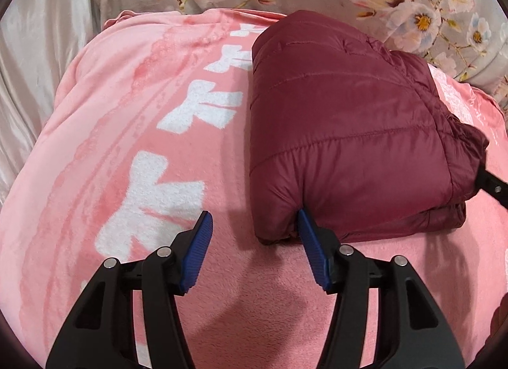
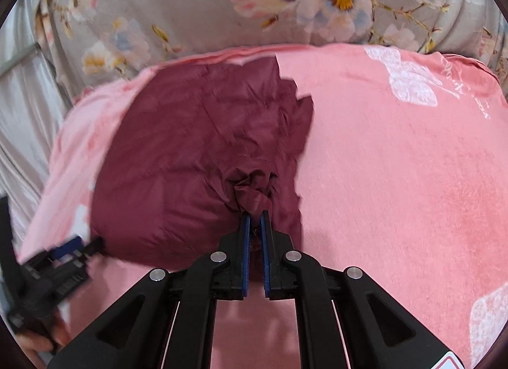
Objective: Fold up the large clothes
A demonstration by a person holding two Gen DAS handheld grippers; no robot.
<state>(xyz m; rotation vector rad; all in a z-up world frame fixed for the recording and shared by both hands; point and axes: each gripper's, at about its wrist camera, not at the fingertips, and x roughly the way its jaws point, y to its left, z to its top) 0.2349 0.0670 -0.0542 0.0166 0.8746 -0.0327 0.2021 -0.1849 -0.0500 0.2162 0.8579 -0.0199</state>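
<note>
A maroon quilted puffer jacket (image 1: 343, 134) lies folded into a thick bundle on a pink blanket (image 1: 127, 134). My left gripper (image 1: 254, 220) is open and empty, its right finger touching the jacket's near left corner. My right gripper (image 2: 254, 216) is shut on a bunched edge of the jacket (image 2: 203, 147) at its near right side. The right gripper's tip also shows in the left wrist view (image 1: 492, 186) at the jacket's right edge. The left gripper shows blurred in the right wrist view (image 2: 68, 250) at the jacket's left corner.
The pink blanket (image 2: 397, 178) with white patterns covers a bed. A grey floral quilt (image 2: 206, 4) lies bunched along the far side. A silvery satin curtain (image 1: 41, 51) hangs at the left.
</note>
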